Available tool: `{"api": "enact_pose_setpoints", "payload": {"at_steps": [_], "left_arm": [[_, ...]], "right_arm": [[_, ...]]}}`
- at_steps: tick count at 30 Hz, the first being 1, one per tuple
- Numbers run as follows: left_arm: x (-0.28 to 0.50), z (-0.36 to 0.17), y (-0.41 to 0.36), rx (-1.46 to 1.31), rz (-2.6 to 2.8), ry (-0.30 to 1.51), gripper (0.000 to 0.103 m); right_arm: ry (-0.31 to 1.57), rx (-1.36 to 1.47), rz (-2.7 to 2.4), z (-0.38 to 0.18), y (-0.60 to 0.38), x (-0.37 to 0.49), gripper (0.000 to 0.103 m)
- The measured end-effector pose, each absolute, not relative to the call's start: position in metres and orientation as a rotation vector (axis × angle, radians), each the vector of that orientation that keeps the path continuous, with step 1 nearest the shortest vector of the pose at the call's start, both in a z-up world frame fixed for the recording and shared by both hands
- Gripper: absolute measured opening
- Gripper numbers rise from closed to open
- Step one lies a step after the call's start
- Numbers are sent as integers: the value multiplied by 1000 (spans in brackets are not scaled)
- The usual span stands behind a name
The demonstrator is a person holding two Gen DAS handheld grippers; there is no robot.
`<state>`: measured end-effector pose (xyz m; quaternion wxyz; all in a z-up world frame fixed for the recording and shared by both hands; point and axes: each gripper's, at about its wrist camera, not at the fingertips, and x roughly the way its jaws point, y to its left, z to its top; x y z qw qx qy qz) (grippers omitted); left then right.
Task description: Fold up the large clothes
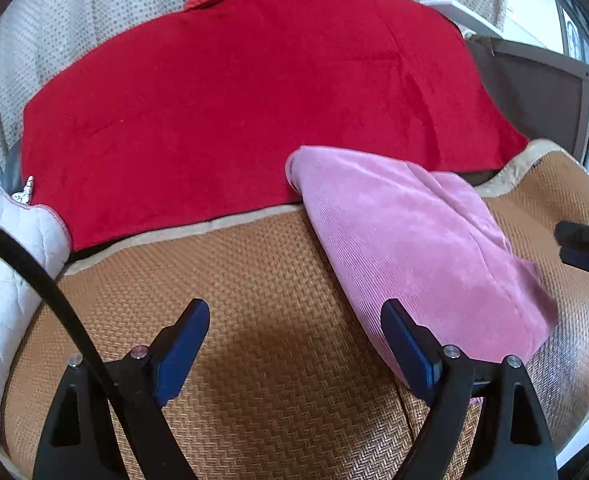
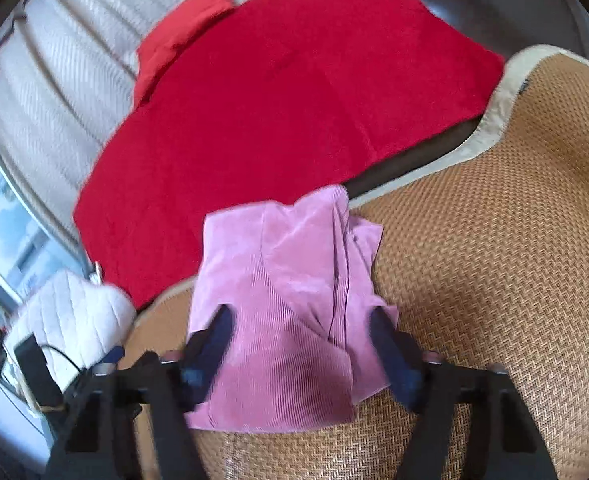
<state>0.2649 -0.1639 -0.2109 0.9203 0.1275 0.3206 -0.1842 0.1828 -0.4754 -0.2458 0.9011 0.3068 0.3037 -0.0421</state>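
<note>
Two garments lie on the woven rattan mat (image 1: pixel 262 360): a pink corduroy garment (image 1: pixel 414 248), already folded into a compact bundle, and a large red garment (image 1: pixel 234 112) spread flat behind it, its collar toward the back cushions. The pink bundle rests mostly on the mat with its far corner overlapping the red one's near edge, which looks like a finished piece set down where it was folded. The red one lies flat and smooth, probably so it can be folded next.

The left tongs (image 1: pixel 294 344) are released, jaws wide, with only bare mat between them; the pink bundle sits just beside the right-hand jaw and partly behind it. The right tongs (image 2: pixel 298 344) hang over the near part of the pink bundle, one jaw to each side. Their jaws stand apart and appear not to pinch the cloth, so I read them as released too, though blur softens that view. A white quilted cushion (image 1: pixel 10 280) sits at the left.
</note>
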Motion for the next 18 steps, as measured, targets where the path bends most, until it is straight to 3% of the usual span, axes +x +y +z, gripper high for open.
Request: {"api": "enact_pose_setpoints", "payload": {"at_steps": [2, 12, 18], "left_arm": [[268, -214, -169, 285, -378, 657, 88], [268, -223, -185, 346, -394, 643, 88], [268, -223, -183, 343, -393, 639, 88]], "right_arm": [[665, 603, -88, -250, -469, 190, 54], [893, 554, -76, -293, -451, 222, 54], [886, 593, -69, -293, -456, 220, 55]]}}
